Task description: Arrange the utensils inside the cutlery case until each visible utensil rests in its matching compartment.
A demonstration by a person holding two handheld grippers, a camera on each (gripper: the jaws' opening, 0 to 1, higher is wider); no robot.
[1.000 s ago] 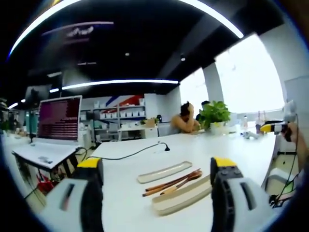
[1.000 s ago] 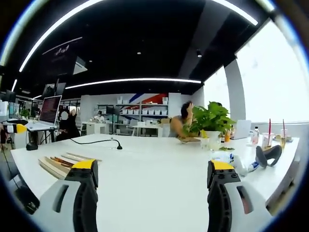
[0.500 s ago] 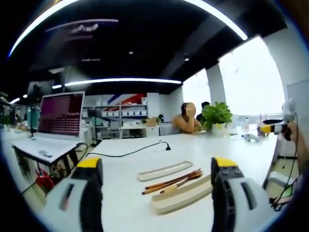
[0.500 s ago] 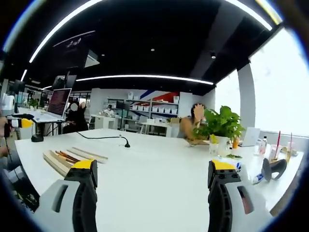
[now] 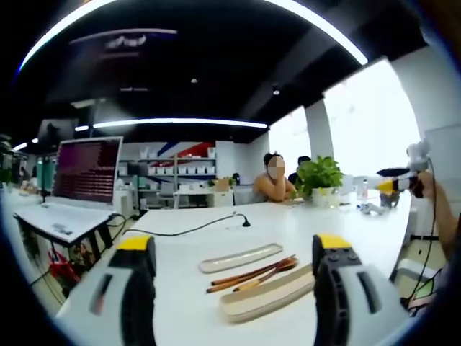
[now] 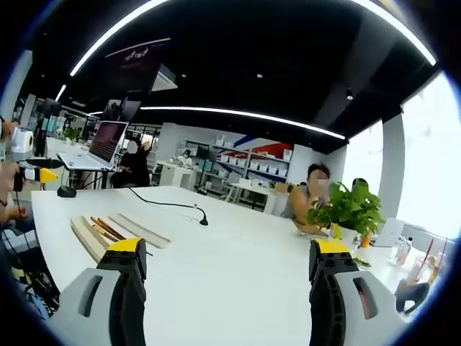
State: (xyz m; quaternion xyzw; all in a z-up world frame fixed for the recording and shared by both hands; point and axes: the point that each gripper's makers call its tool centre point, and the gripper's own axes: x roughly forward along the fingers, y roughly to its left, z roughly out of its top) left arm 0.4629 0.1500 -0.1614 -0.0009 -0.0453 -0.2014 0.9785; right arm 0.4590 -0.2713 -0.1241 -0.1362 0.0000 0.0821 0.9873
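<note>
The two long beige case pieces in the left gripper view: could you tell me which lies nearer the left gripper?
The thicker case piece, lying just ahead of the open left gripper. The flatter rounded piece lies beyond the utensils.

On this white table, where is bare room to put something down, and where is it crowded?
The white table is bare between the black cable and the green potted plant. It is crowded where the brown chopsticks lie between the shallow beige lid and the beige cutlery case.

My white table [image 5: 216, 303] carries a case [image 5: 268, 294], its lid [image 5: 240, 257] and brown utensils [image 5: 251, 274] between them. A black cable [image 5: 189, 229] lies behind
</note>
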